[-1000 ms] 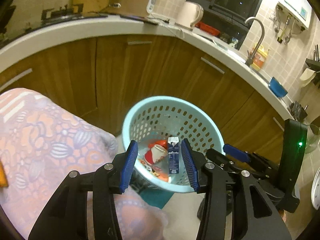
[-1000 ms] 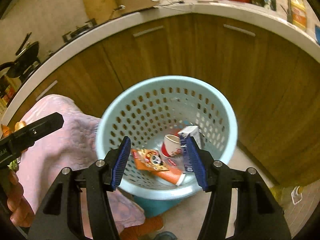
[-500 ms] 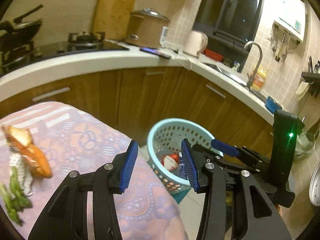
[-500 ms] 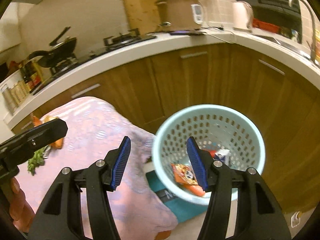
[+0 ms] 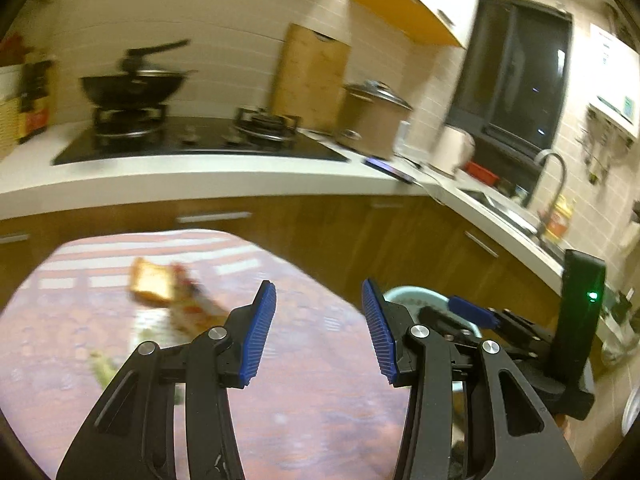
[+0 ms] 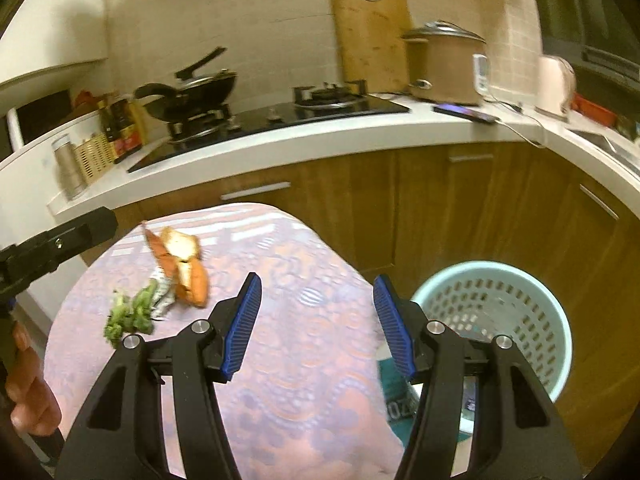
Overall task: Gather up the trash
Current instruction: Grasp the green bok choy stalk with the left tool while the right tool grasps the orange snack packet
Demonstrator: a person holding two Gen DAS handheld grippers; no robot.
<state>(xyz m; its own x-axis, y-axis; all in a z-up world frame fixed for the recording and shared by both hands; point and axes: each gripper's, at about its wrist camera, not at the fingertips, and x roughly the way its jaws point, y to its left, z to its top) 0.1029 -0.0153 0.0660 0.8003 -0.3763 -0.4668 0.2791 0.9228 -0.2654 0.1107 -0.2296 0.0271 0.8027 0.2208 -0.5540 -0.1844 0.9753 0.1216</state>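
Both grippers, left [image 5: 318, 330] & right [image 6: 316, 324], jaws apart w/ nothing between; scraps [image 6: 180, 268] lie ahead-left of right jaws on cloth [image 6: 312, 380], basket [image 6: 520, 320] off right; risk: soft peel slips/tears, greens scatter if pinched off-centre.

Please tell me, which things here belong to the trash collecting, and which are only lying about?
For the job:
- orange peel
- green scraps
- basket
- both grippers, open and empty

Only lying about:
- pan
- cutting board
- cooker
- phone
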